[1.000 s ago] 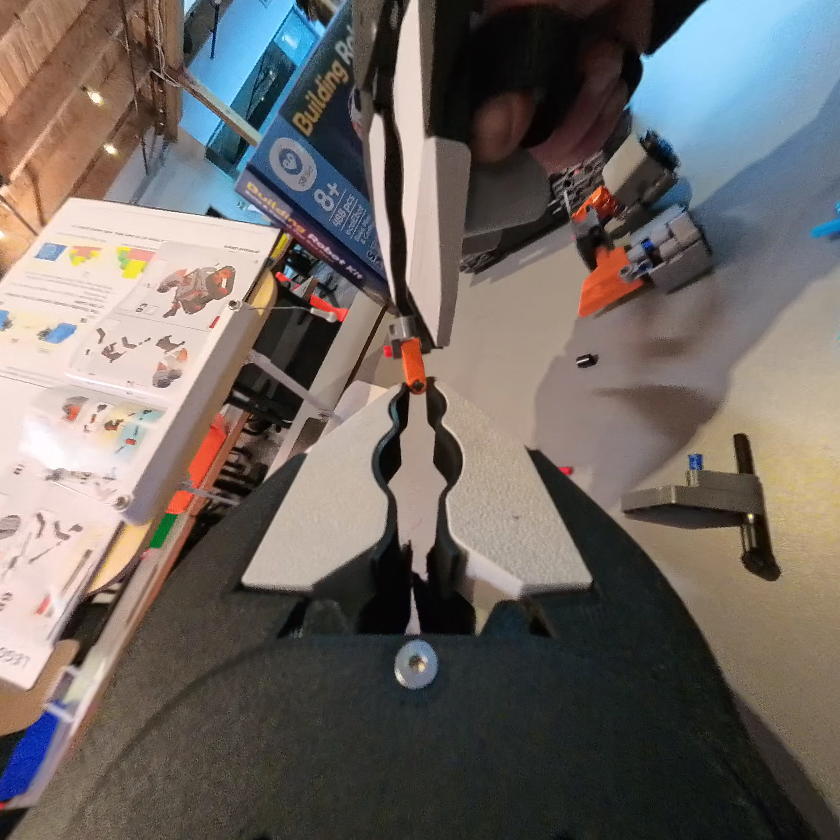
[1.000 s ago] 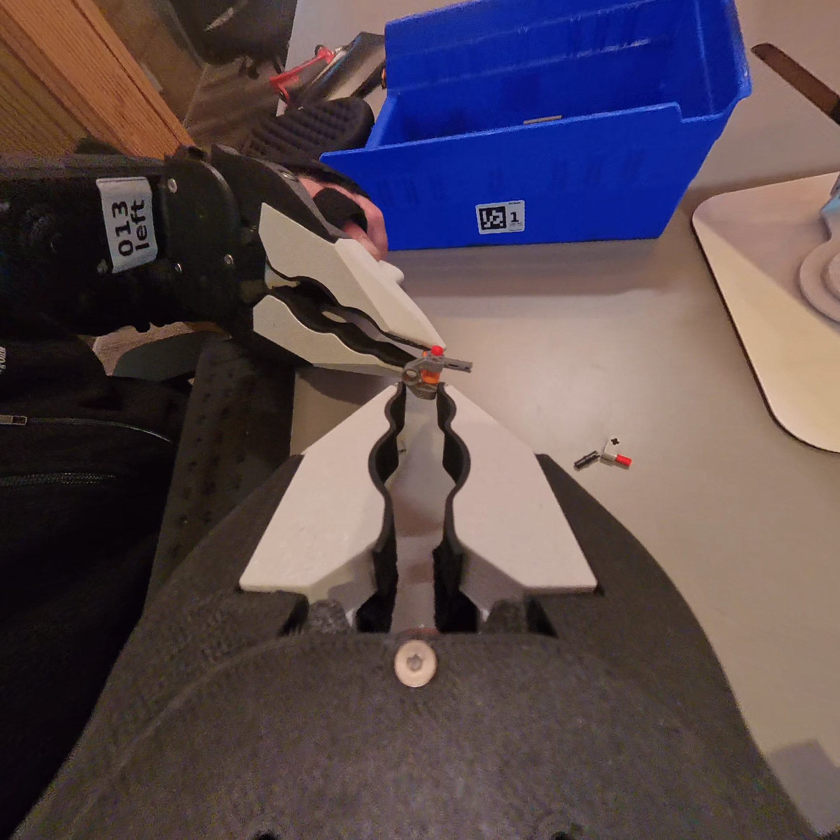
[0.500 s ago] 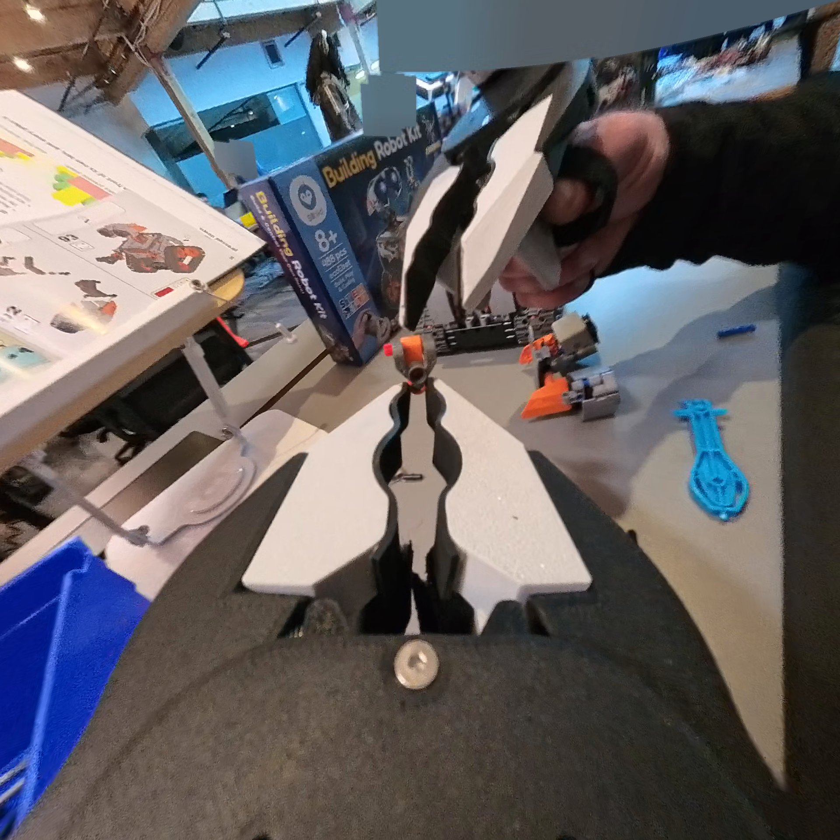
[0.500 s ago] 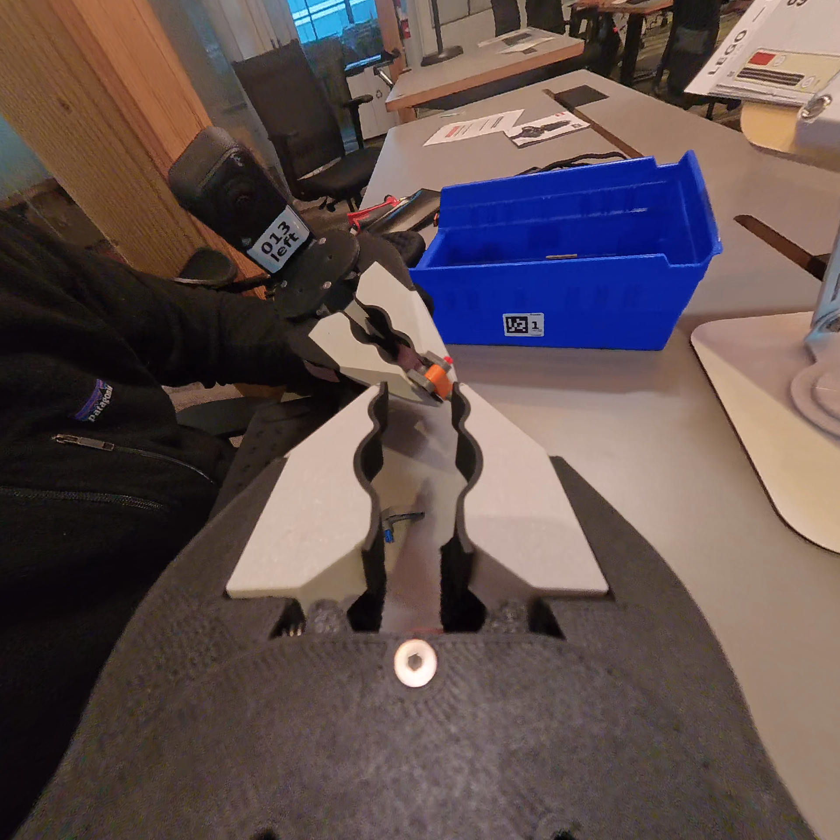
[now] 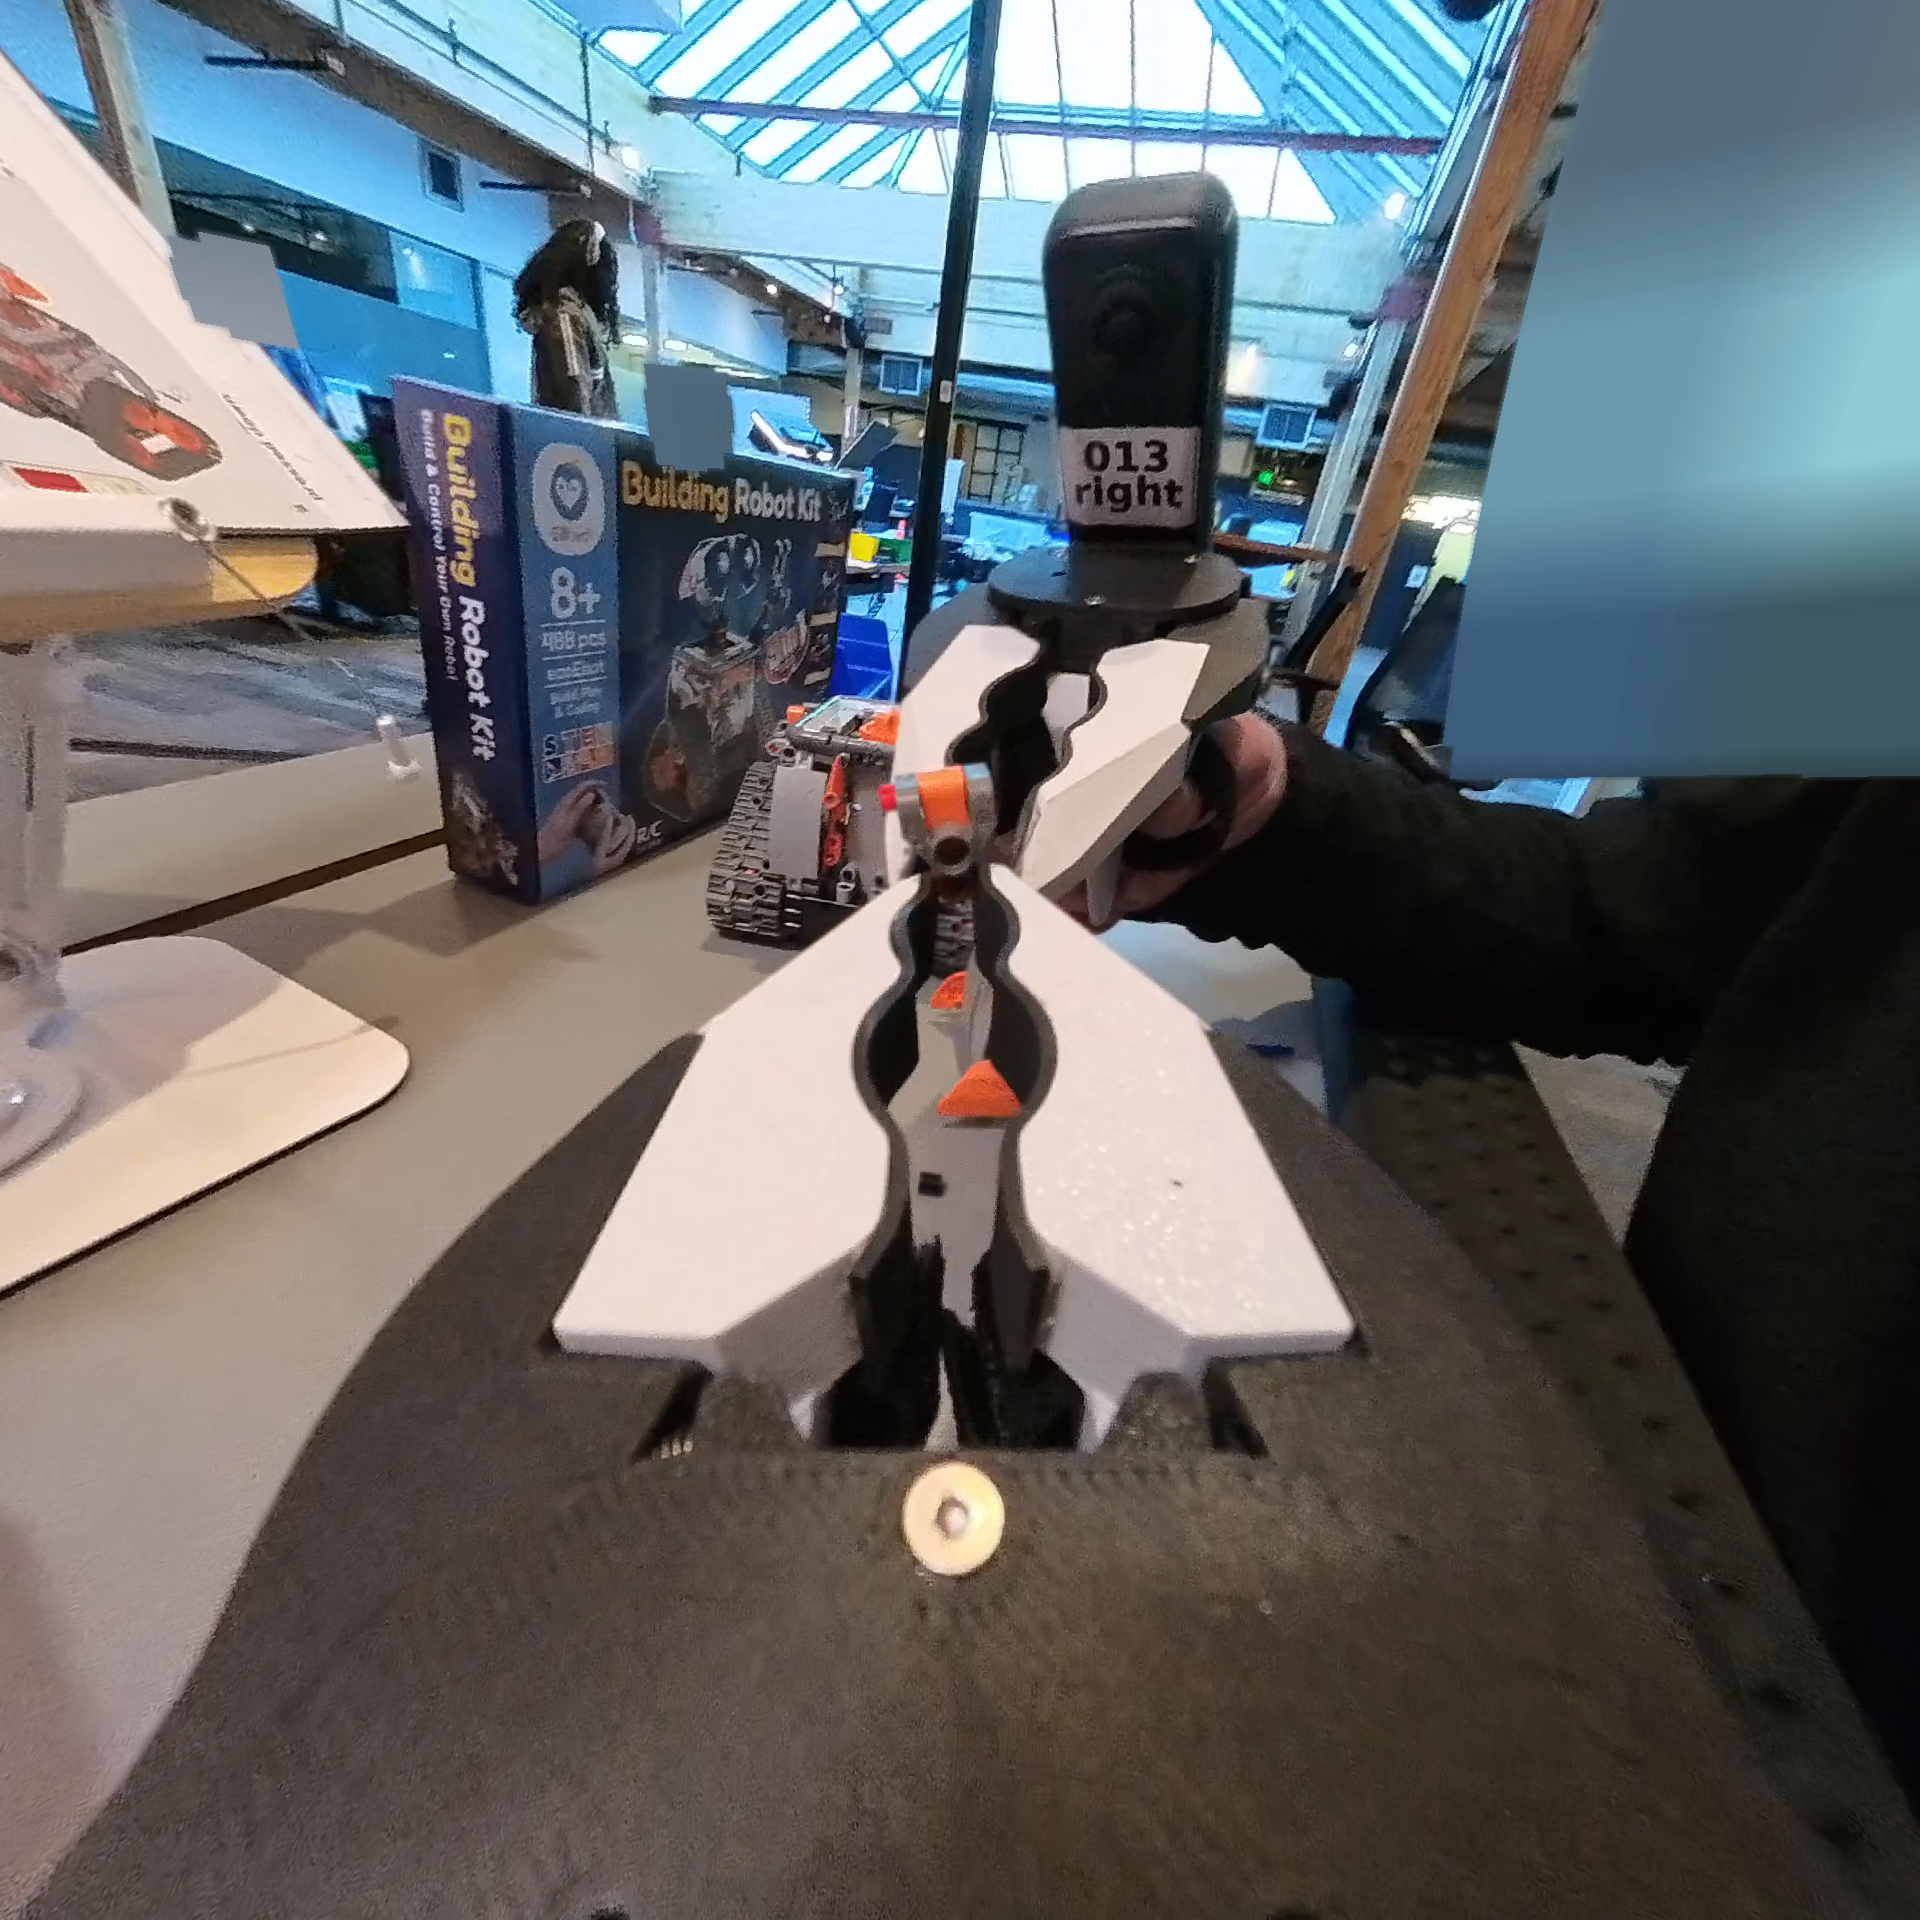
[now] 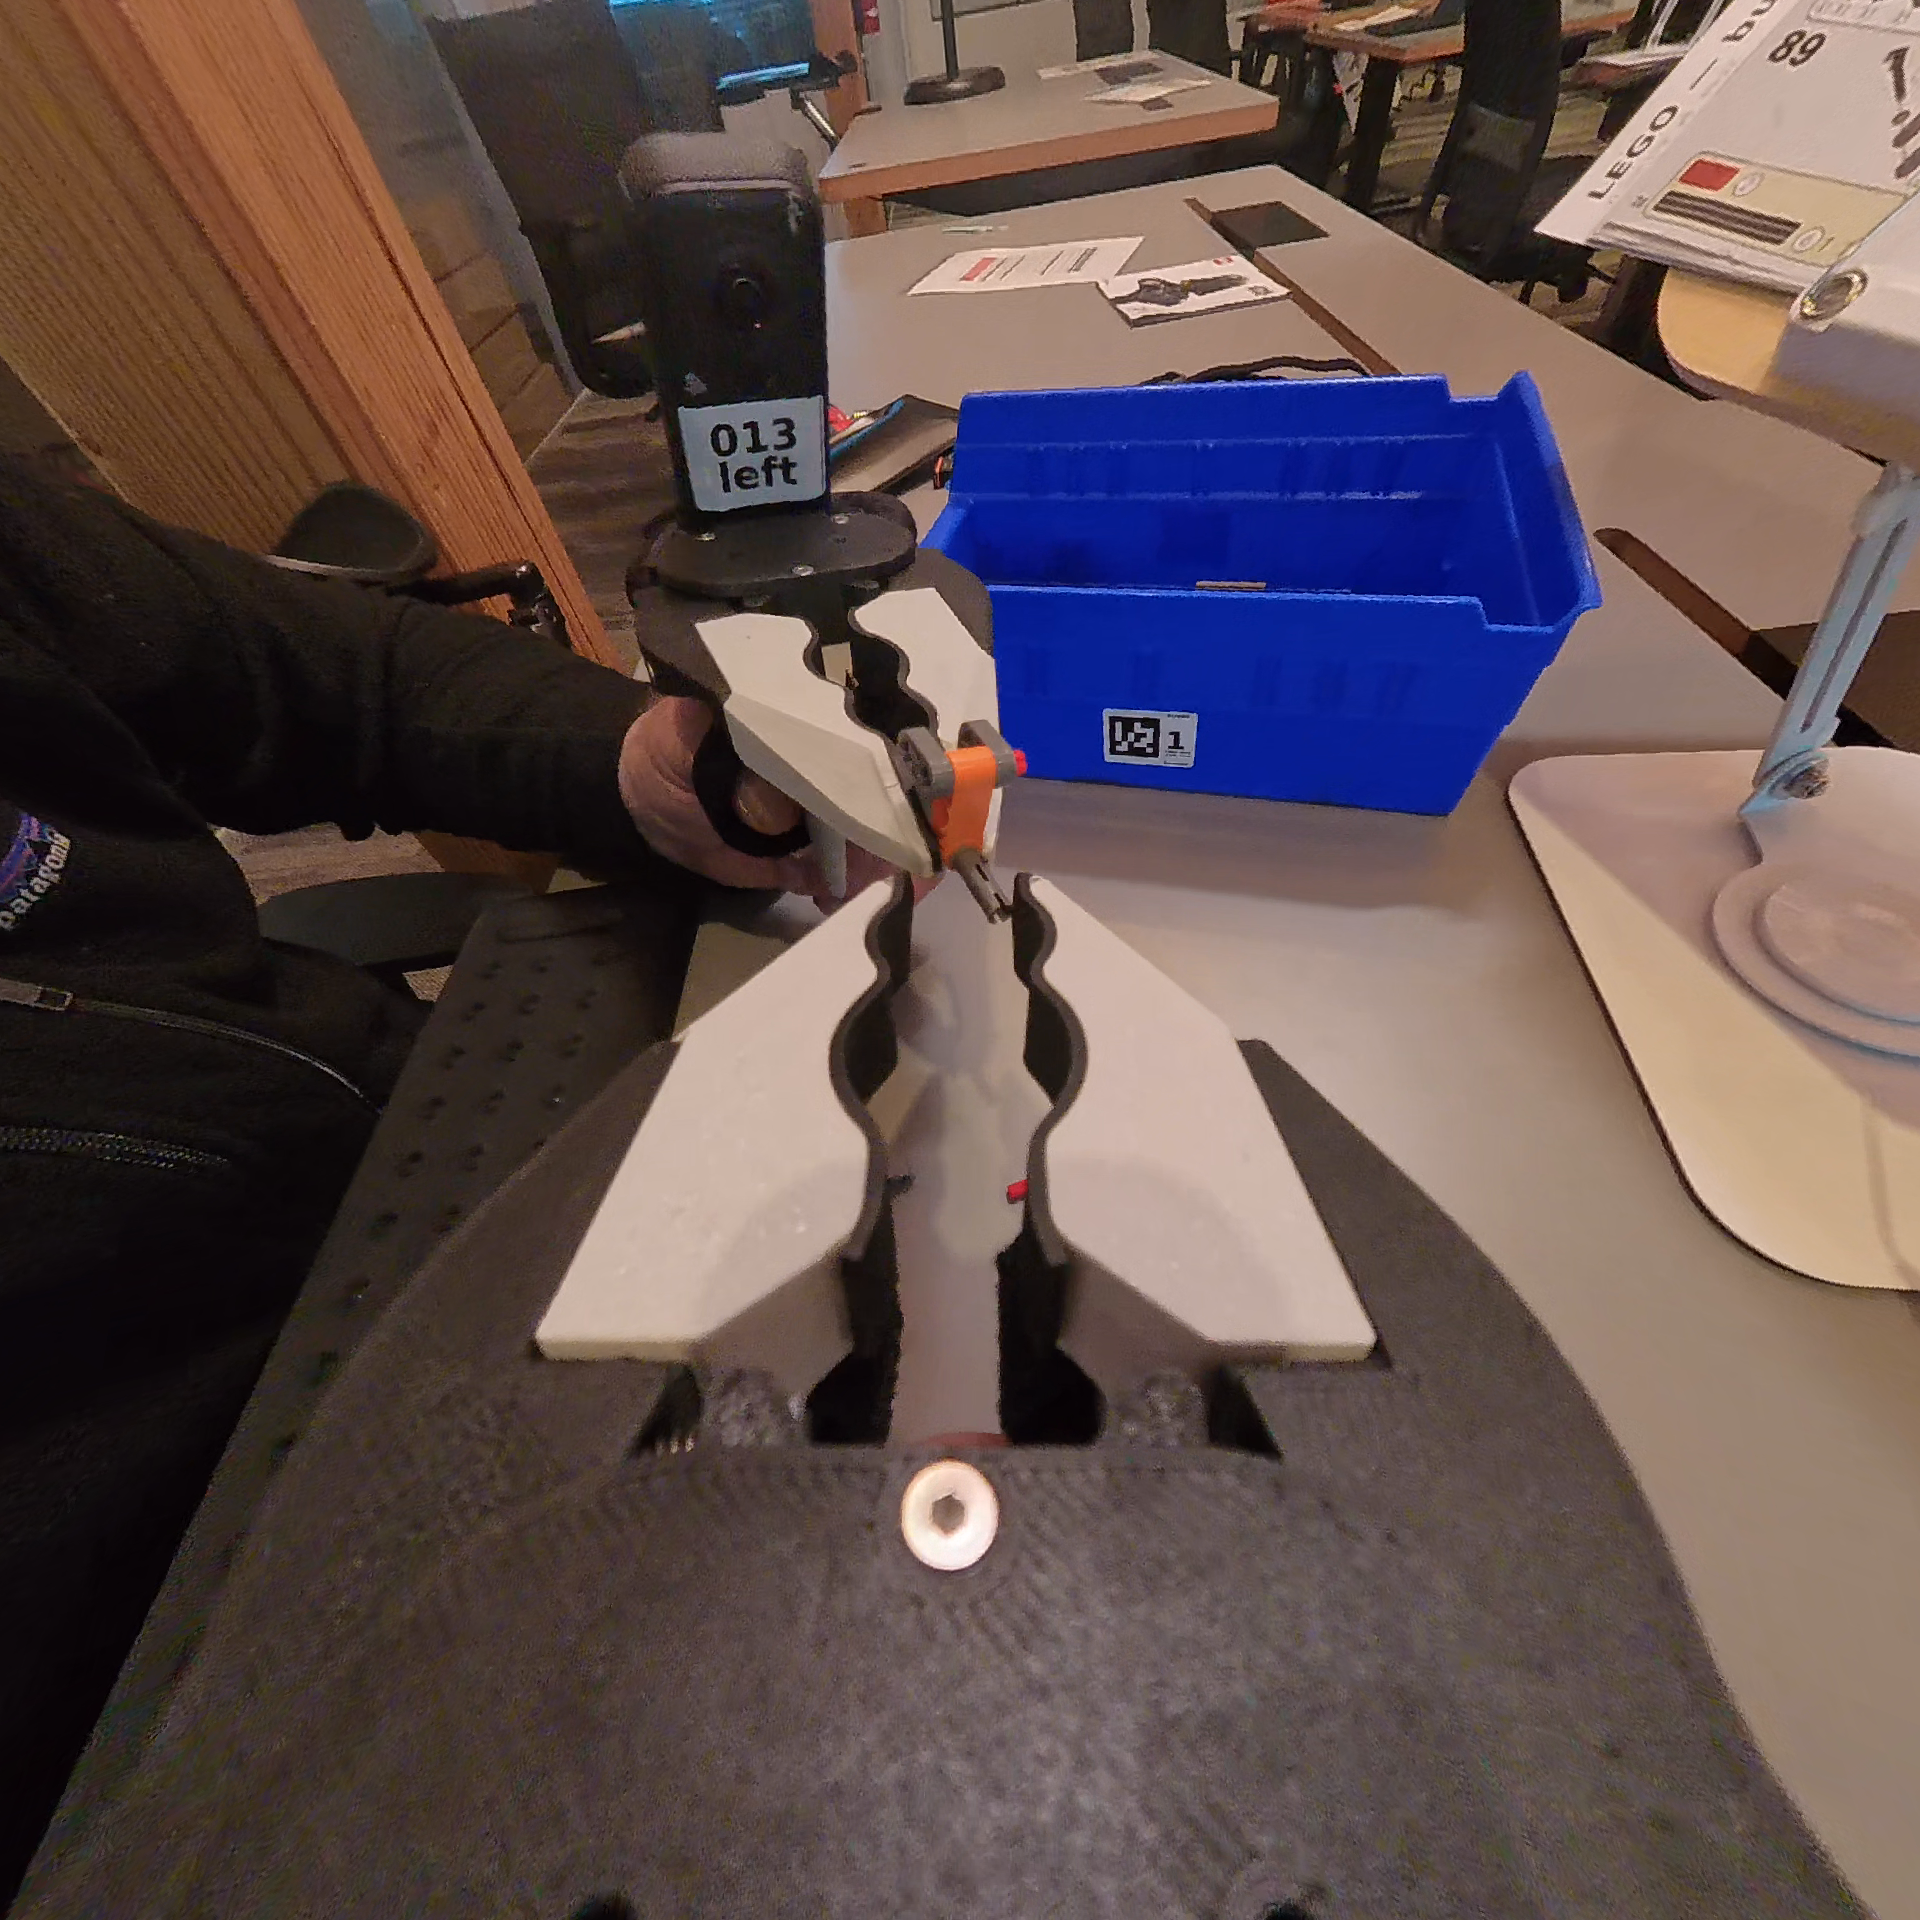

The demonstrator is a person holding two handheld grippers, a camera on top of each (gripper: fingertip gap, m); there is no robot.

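Small grey-and-orange brick assembly [image 6: 961, 790] is held up in the air above the near edge of the desk [image 6: 1351, 1039], in front of the blue bin [image 6: 1299, 665], not resting on anything.

- Desk: grey. A black perforated mat [image 6: 468, 1039] lies along its near edge by the person's sleeve.
- Blue bin stands toward the far edge; what's inside it can't be made out.
- White stand base [image 6: 1662, 1039] sits at one side edge, with an instruction booklet [image 5: 104, 416] propped above it.
- Kit box [image 5: 623, 644] stands upright farther back, and a tracked robot model [image 5: 800, 831] is just beside it.
- Left gripper [image 5: 951, 888]: fingers closed on the assembly, pinching it right at the tips.
- Right gripper [image 6: 961, 894]: fingers spread and holding nothing. A thin pin end of the assembly hangs just inside one fingertip; contact unclear.
- Loose orange wedge [image 5: 977, 1096] and a tiny red part [image 6: 1016, 1190] lie on the desk, seen through the finger gaps.

Risks, as a judgement:
- The grip is at the very tips on a small jointed piece, so a nudge from the right fingers could twist it or pop it out.
- It could then drop onto the mat or off the near edge.
- Closing the right fingers off-centre could bend the pin or pull the pieces apart.
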